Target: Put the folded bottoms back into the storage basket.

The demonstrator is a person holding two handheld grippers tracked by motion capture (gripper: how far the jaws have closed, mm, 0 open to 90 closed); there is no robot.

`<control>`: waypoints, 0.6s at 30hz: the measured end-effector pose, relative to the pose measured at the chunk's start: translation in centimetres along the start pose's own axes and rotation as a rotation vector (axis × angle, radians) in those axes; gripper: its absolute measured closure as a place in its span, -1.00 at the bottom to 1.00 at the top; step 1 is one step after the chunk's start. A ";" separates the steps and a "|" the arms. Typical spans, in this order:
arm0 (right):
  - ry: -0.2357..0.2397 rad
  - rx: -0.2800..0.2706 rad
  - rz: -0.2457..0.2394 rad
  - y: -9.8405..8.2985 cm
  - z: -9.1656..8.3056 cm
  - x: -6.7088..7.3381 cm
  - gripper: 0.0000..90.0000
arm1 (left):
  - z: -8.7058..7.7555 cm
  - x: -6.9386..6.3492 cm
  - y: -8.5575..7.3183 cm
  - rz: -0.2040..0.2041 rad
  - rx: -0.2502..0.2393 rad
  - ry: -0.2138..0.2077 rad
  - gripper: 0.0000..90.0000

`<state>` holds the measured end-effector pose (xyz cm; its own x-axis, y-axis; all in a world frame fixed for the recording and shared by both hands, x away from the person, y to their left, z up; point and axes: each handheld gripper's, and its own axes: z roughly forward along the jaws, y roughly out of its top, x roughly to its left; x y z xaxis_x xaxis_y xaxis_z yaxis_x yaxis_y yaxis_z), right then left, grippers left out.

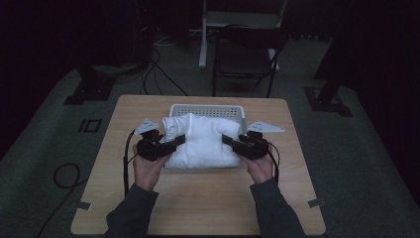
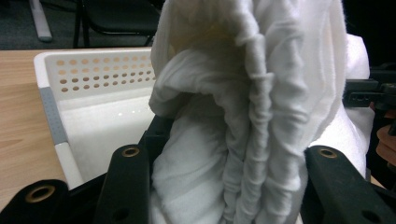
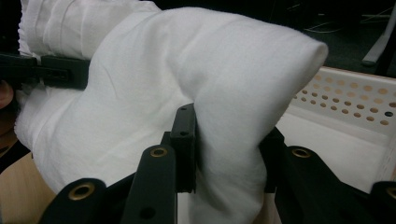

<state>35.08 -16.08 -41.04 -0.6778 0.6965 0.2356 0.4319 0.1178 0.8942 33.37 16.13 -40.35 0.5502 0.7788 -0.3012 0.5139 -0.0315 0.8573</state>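
Fingers of both grippers clamped on a bulky white cloth [image 1: 202, 141]: left gripper [image 1: 179, 141] pinching a gathered, pleated edge, fingers [image 2: 128, 182] partly closed around the thick bunch; right gripper [image 1: 228, 140] squeezing a rounded fold, fingers [image 3: 183, 140] pressed in tight on both sides. Cloth held between the two hands, bulging over the front of a white perforated basket [image 1: 208, 109], lower edge hanging at or near the worktop [image 1: 208, 198]; whether touching, hard to tell. Basket just behind and partly under the cloth, its back wall and holes showing past the bundle, its inside largely blocked from above by the cloth. Left hand [image 1: 148, 171] and right hand [image 1: 260, 168] coming in from the near edge, cables trailing from both grippers. Beyond the worktop, a dark folding chair [image 1: 247, 54], a pale stand leg [image 1: 204, 34], cables on the floor [image 1: 158, 74], all well apart from the work.
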 end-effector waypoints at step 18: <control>-0.015 -0.006 -0.002 0.8 0.3 -0.4 0.53 | 0.5 0.4 0.8 -0.007 -0.007 -0.002 0.18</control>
<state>35.90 -16.05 -40.50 -0.6698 0.7067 0.2279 0.4265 0.1149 0.8971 34.38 16.06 -39.98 0.5479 0.7779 -0.3078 0.5132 -0.0220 0.8580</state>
